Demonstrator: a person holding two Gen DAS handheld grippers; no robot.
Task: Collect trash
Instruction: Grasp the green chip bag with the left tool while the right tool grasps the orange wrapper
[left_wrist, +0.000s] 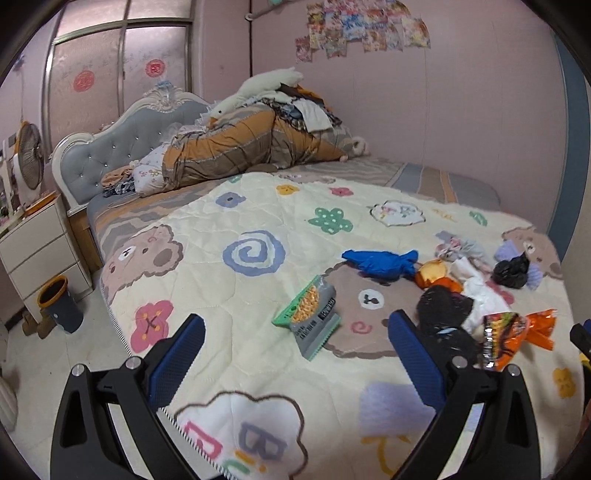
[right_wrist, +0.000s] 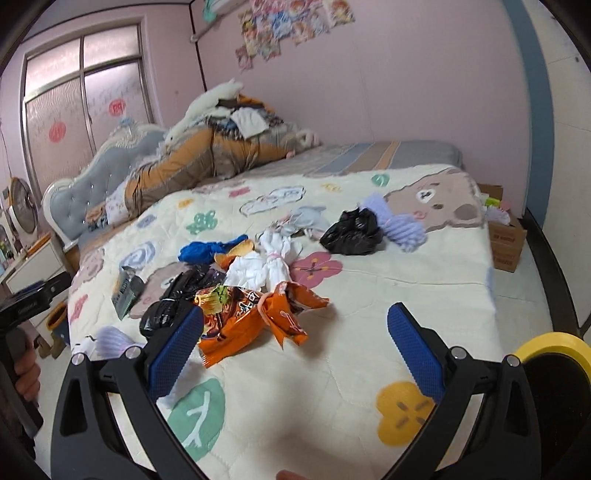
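A pink-walled bedroom holds a bed (left_wrist: 443, 181) under a quilted cream cover (left_wrist: 258, 295) printed with bears and flowers; the padding looks soft and will give under a press. The trash lies in a loose cluster on the near right part of the cover. The orange wrapper (right_wrist: 255, 321) is crinkled foil film, torn open and splayed; it should be nearly weightless, slick and noisy, best pinched at a raised flap rather than across its flat face. Left of it lies a black bag (right_wrist: 173, 302), glossy and limp, likely to slip unless a bunched fold is taken. A grey and green packet (left_wrist: 308, 314) lies flat and apart to the left, stiffer, with an edge that needs lifting off the cloth. Farther back sit a blue rag (left_wrist: 380, 260), white cloth (right_wrist: 266, 266) and a second black bag (right_wrist: 351, 230), all soft and easy to gather. A bin (left_wrist: 59, 302) stands on the floor at left. The left gripper (left_wrist: 295, 336) and right gripper (right_wrist: 295, 325) both hang wide apart above the cover, holding nothing.
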